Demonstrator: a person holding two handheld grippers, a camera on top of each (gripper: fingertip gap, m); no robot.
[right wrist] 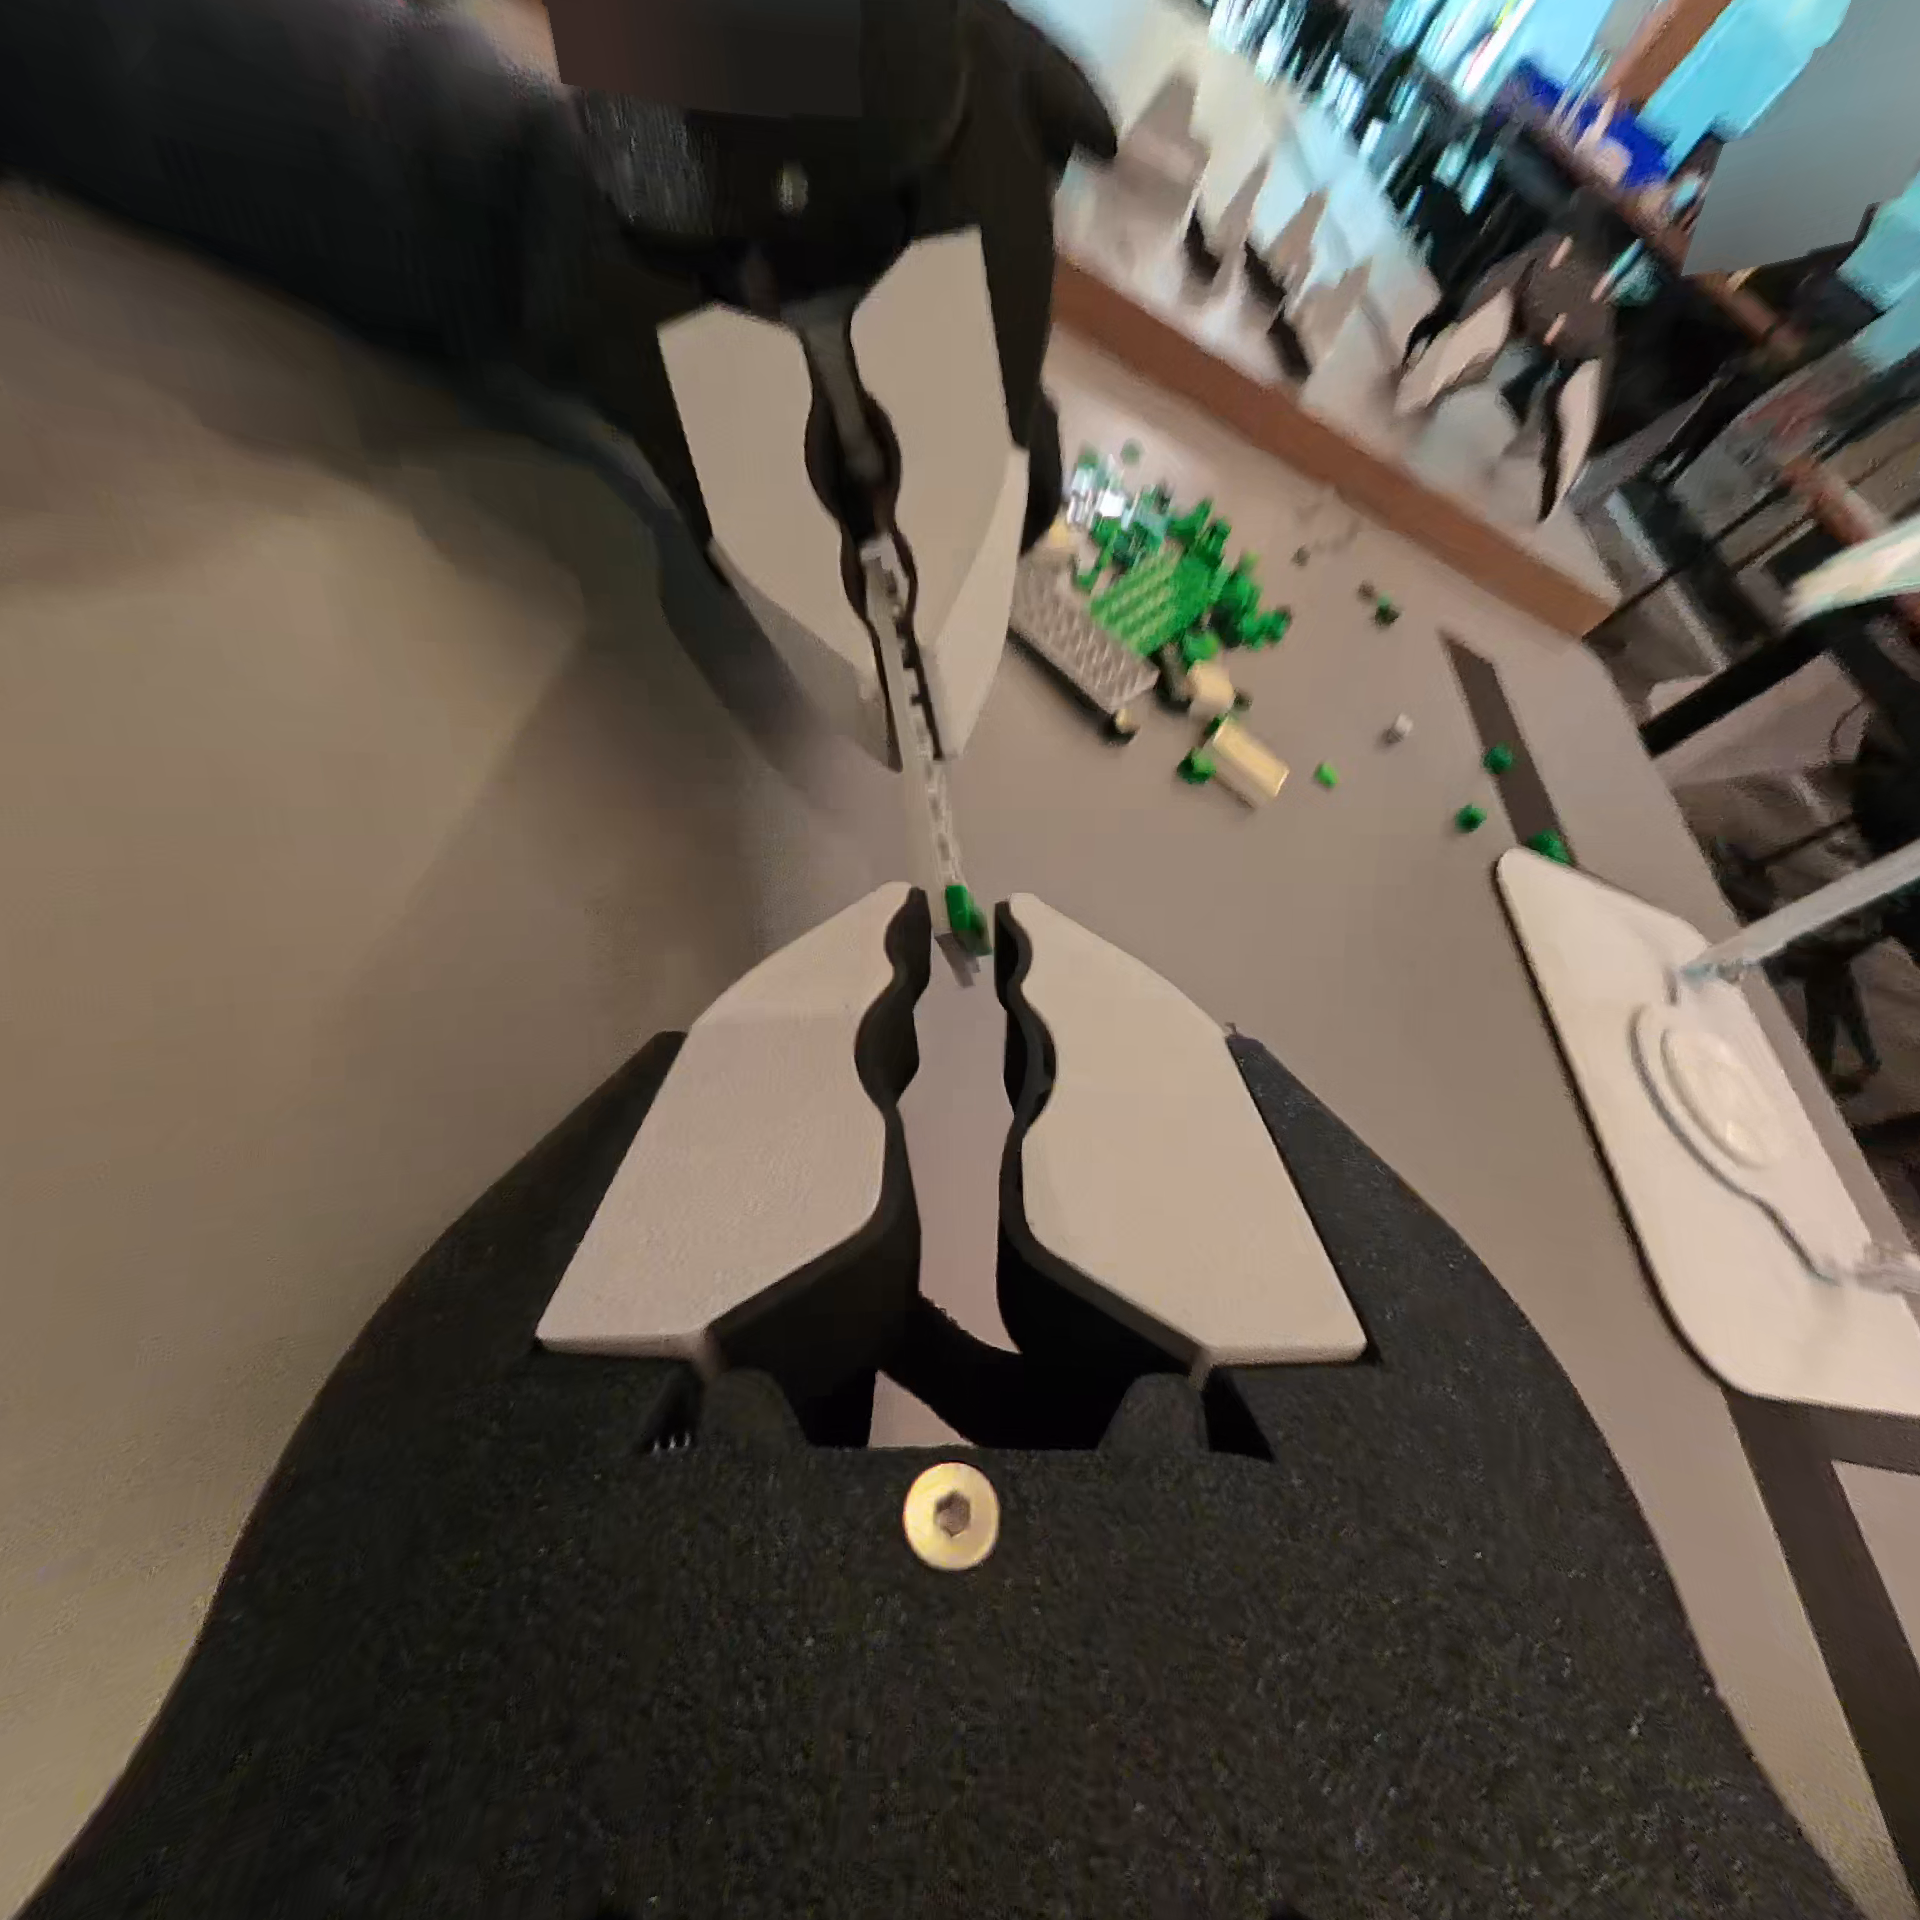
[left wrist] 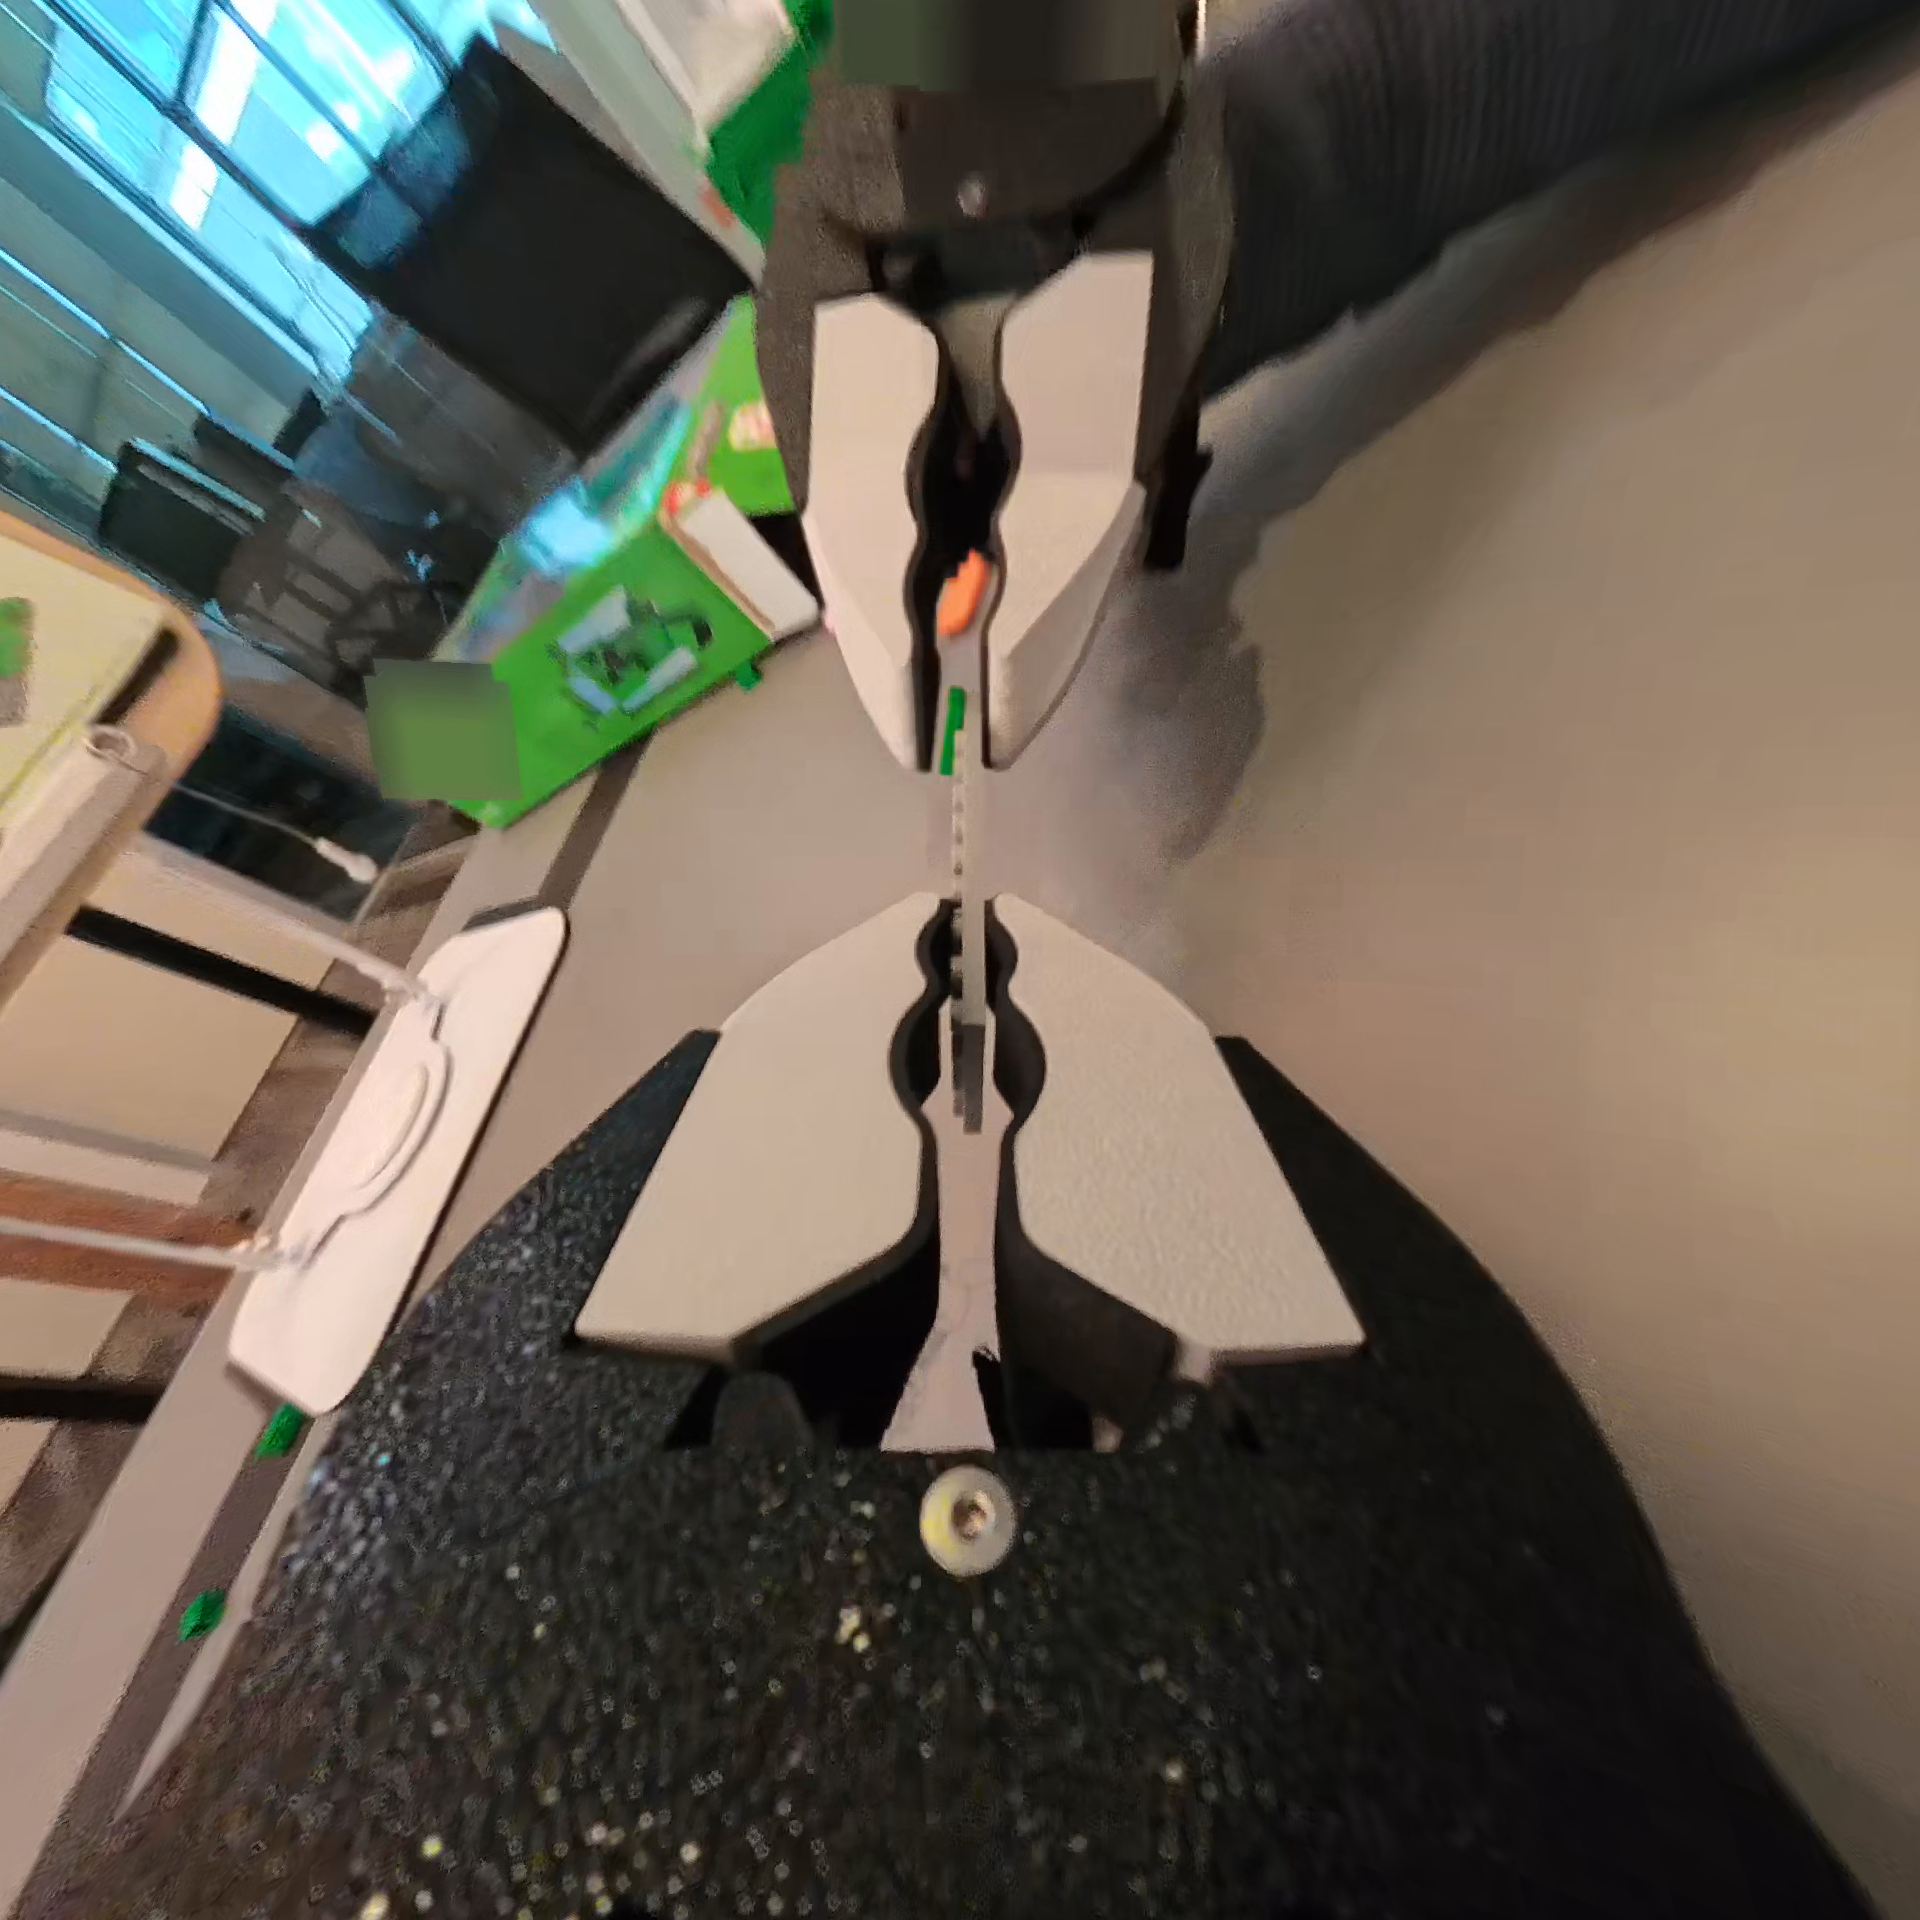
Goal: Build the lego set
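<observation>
A long grey plate (left wrist: 969, 831) is being held edge-on in mid-air above the grey table (left wrist: 1558, 831), pinched at one end by the left gripper (left wrist: 961, 935), whose fingers are pressed onto it. At the plate's other end, a small green piece (right wrist: 964, 914) is being brought against it by the right gripper (right wrist: 951, 914), whose fingers are narrowed around both. For a clean join, the plate is probably best kept level and firmly clamped while studs are being lined up and pressure is being applied squarely. In the left wrist view, a green box (left wrist: 613, 665) and a white pad (left wrist: 416, 1122) are lying at the left. In the right wrist view, a pile of loose bricks (right wrist: 1153, 613) is lying further right, well apart. Nothing is blocking the join, though detail is being lost to blur.
</observation>
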